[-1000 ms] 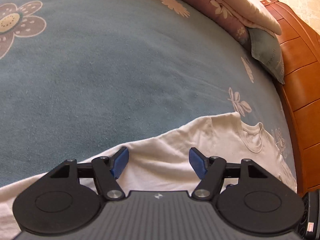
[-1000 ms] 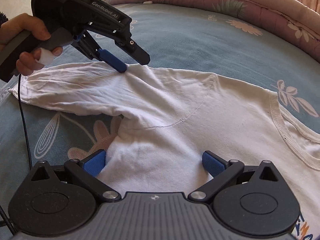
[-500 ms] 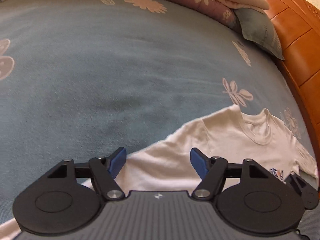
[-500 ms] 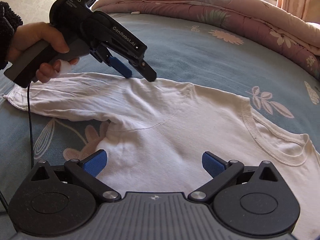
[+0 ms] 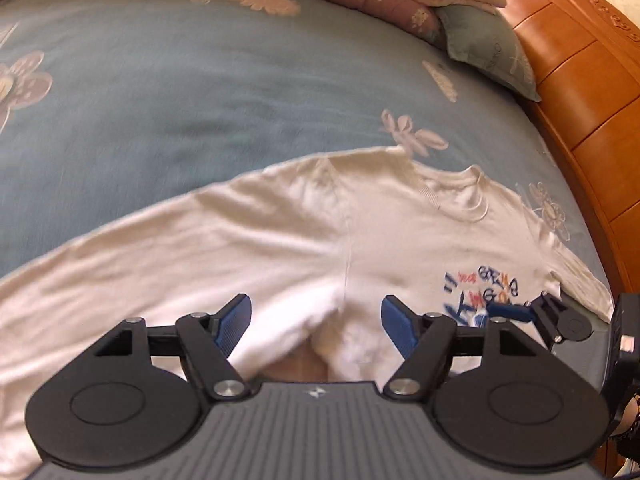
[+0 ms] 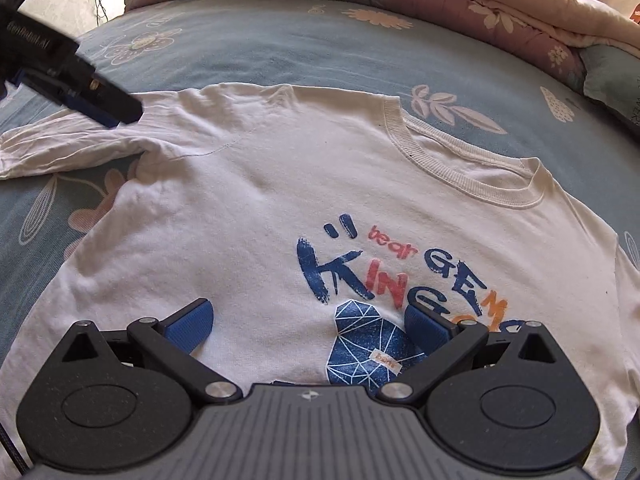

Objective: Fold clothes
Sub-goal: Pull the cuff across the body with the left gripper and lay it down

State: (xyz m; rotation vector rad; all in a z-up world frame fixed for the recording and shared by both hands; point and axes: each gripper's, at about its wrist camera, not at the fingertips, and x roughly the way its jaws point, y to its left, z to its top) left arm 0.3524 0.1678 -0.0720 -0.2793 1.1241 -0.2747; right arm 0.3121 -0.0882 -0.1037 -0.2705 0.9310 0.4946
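The T-shirt lay flat on the bed; left claw and right claw hovered open, empty. A careless grab at the sleeve could bunch it.

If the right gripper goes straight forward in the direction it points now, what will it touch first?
Most likely the white T-shirt, around its blue diamond print: the open right gripper points down at it with nothing between, though depth is unclear.

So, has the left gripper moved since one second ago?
Yes. In the right wrist view the left gripper now sits nearer the picture's left edge, near the T-shirt sleeve.
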